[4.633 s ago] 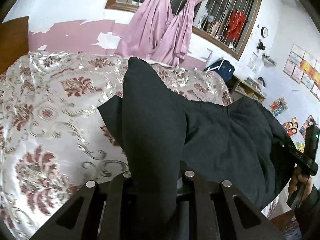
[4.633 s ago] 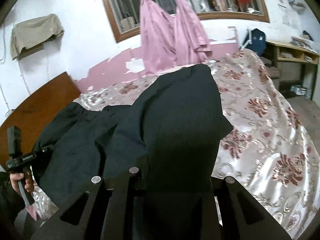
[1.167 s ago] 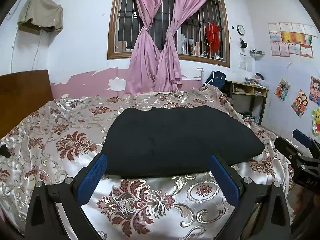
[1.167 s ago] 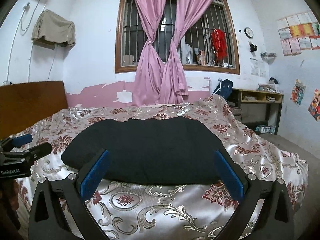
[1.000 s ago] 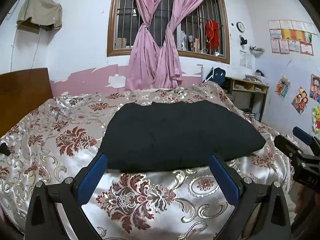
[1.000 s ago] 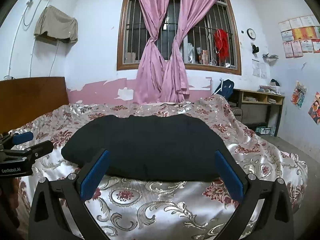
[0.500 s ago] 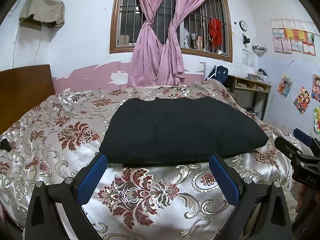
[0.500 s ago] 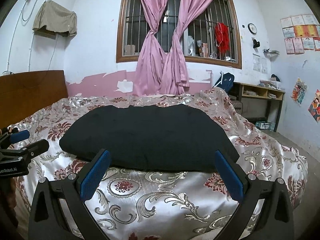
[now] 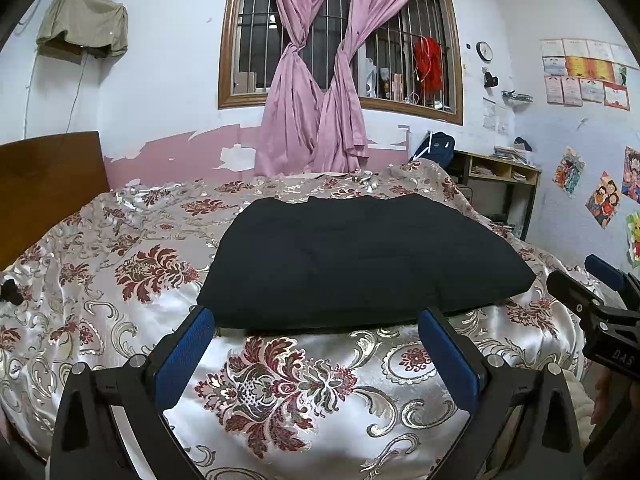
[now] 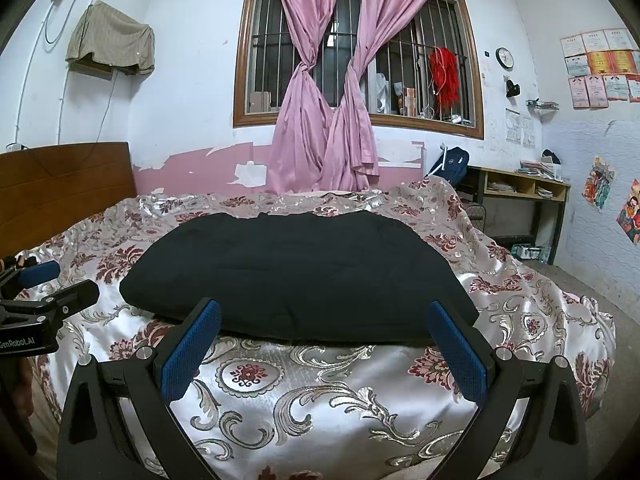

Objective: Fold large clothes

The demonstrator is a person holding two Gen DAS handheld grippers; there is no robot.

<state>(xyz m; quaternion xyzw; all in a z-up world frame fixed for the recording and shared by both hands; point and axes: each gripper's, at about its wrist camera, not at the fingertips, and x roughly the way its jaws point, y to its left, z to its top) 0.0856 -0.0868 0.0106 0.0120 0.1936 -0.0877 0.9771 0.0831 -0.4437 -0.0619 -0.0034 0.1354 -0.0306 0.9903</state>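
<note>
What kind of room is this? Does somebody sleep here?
Most likely a bedroom in a home. There is a bed with a flowery bedspread and a wooden headboard, pink curtains at a barred window, and a folded black garment lying on the bed.

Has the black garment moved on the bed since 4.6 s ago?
Yes. The black folded garment now lies flat on the floral bedspread, no longer lifted.

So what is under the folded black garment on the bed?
The folded black garment lies directly on the shiny floral satin bedspread, which shows all around it. Anything between its own layers is covered and cannot be seen.
</note>
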